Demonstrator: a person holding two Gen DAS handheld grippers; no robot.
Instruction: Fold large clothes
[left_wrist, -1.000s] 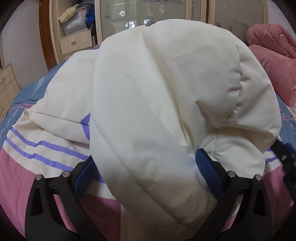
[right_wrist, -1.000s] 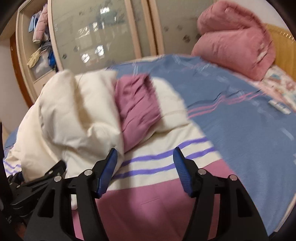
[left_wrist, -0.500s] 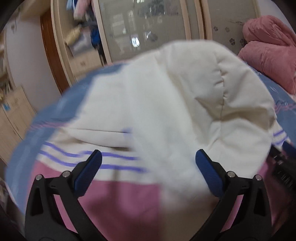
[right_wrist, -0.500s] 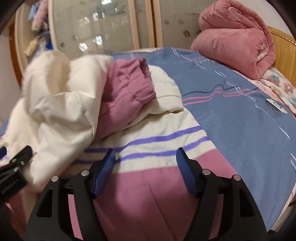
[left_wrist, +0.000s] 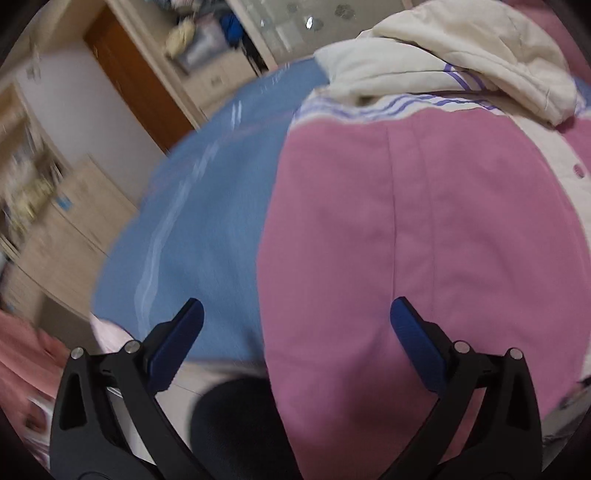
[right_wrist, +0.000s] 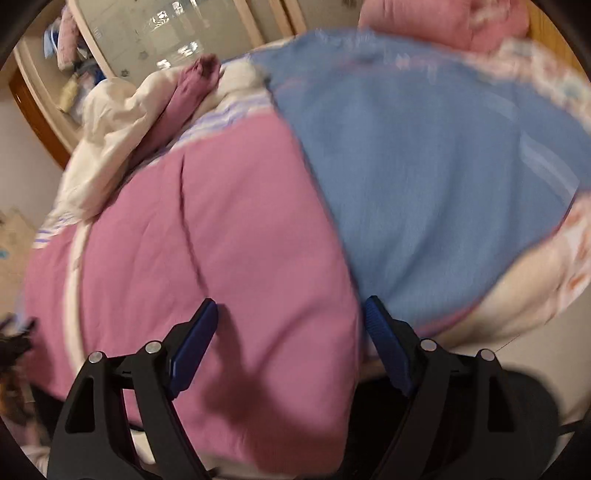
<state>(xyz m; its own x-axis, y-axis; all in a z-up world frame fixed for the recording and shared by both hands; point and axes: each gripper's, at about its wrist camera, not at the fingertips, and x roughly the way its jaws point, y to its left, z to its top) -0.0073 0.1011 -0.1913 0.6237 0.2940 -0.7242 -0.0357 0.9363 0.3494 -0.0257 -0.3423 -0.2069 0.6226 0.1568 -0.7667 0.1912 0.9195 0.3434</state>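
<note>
Hovering over jacket (left_wrist: 424, 229): both hand-held grippers (left (left_wrist: 295, 325), right (right_wrist: 290, 325)) spread wide, empty.

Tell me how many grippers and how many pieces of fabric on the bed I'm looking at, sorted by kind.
Grippers: 2, left gripper and right gripper, both open and empty
Jackets: 1, pink and cream jacket
Bed covers: 1, blue bedspread
Rolled quilts: 1, pink quilt
Total: 5
</note>
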